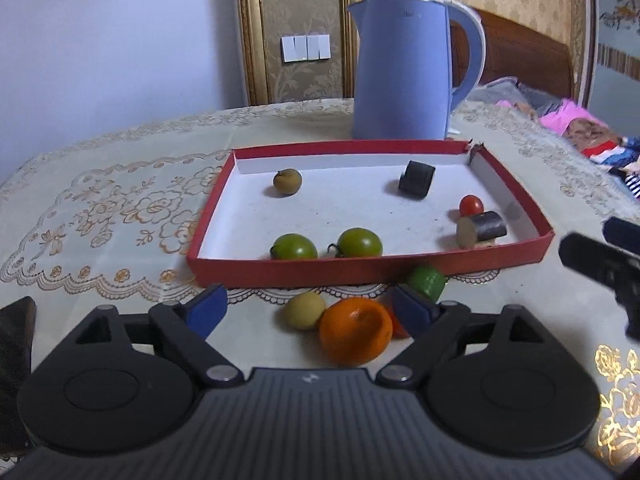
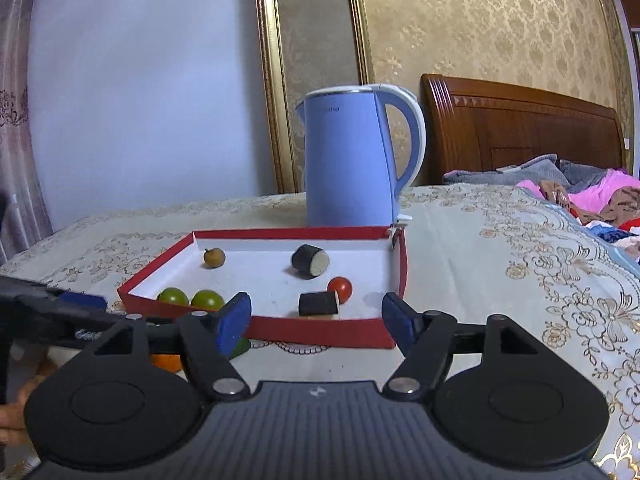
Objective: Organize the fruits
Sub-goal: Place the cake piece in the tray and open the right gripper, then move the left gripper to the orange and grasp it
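Left wrist view: a red tray [image 1: 372, 274] on the tablecloth [image 1: 120, 184] holds two green tomatoes [image 1: 294, 246], a red tomato [image 1: 471, 205], a brown fruit [image 1: 287, 182] and two dark cylinders [image 1: 416, 179]. The left gripper [image 1: 310, 310] stands wide over an orange [image 1: 354, 330], yellow fruit [image 1: 305, 310] and lime [image 1: 427, 281] outside it.

Right wrist view: the right gripper [image 2: 316, 322], jaws apart and empty, faces the tray's near wall. The blue kettle [image 2: 348, 168] behind reads "Midea".

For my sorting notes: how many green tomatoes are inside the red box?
2. Both lie side by side against the near wall of the red box: one green tomato toward the left corner, the other green tomato just right of it. None seems hidden.
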Motion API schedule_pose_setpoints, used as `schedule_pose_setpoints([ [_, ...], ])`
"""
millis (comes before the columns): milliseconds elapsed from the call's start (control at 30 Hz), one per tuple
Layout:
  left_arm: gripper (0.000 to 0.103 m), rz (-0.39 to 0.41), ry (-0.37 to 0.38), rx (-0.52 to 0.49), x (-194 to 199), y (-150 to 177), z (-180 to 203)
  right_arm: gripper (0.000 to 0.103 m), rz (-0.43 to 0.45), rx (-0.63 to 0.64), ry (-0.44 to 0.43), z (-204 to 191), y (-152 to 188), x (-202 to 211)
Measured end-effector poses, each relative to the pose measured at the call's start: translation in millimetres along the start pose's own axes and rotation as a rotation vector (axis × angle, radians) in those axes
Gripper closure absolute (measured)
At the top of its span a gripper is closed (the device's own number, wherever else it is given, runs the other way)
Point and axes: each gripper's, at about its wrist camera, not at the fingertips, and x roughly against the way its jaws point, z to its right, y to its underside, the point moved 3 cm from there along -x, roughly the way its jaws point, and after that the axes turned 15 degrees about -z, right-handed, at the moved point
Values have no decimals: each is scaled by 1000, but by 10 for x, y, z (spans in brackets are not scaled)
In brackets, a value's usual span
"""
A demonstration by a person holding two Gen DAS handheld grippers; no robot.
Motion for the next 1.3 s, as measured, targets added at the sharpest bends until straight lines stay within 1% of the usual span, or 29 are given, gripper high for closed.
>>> schedule_pose_setpoints([
  [67, 18, -21, -14, 3, -59, -26, 43, 31, -7, 1, 0, 7, 37, -7],
  [133, 25, -54, -5, 14, -117, -24, 54, 31, -14, 2, 2, 17, 64, -16],
  [167, 25, -59, 6, 15, -132, -11, 50, 31, -18, 3, 3, 19, 74, -23],
  [267, 25, -54, 4, 23, -72, 46, -16, 31, -25, 7, 0, 17, 88, -16],
  [333, 25, -26, -49, 20, 26, 130, -122, 30, -21, 10, -7, 6, 106, 12],
  [367, 21, -8, -78, 25, 86, 185, -196, 29, -17, 13, -12, -2, 111, 33],
  [400, 20, 16, -117, 35, 174, 245, -305, 26, -12, 17, -16, -12, 116, 55],
  [467, 22, 41, -230, 43, 293, 314, -464, 24, 1, 26, -22, -43, 122, 89],
  [500, 22, 60, -275, 49, 341, 338, -530, 24, 1, 29, -25, -59, 127, 96],
  [533, 21, 78, -290, 45, 388, 354, -584, 24, 2, 30, -32, -83, 124, 91],
  [567, 20, 86, -282, 38, 420, 363, -619, 24, 0, 31, -43, -111, 122, 83],
  [667, 19, 85, -206, 40, 434, 393, -685, 24, -6, 47, -61, -204, 134, 70],
  [733, 19, 76, -157, 49, 399, 414, -721, 24, -6, 64, -63, -252, 144, 85],
  [867, 19, 75, -91, 22, 329, 442, -709, 24, -9, 77, -63, -278, 153, 100],
  [1000, 19, 80, -77, 5, 209, 373, -718, 24, -19, 72, -67, -283, 167, 72],
  [1067, 20, 66, -92, 15, 124, 314, -759, 24, -26, 78, -71, -299, 183, 56],
  [1100, 21, 64, -95, 23, 86, 287, -782, 24, -26, 80, -69, -308, 188, 48],
  [1167, 25, 46, -112, 45, -9, 236, -819, 24, -33, 82, -71, -312, 196, 26],
  [1300, 26, 28, -130, 98, -131, 183, -927, 24, -40, 84, -69, -312, 210, 11],
])
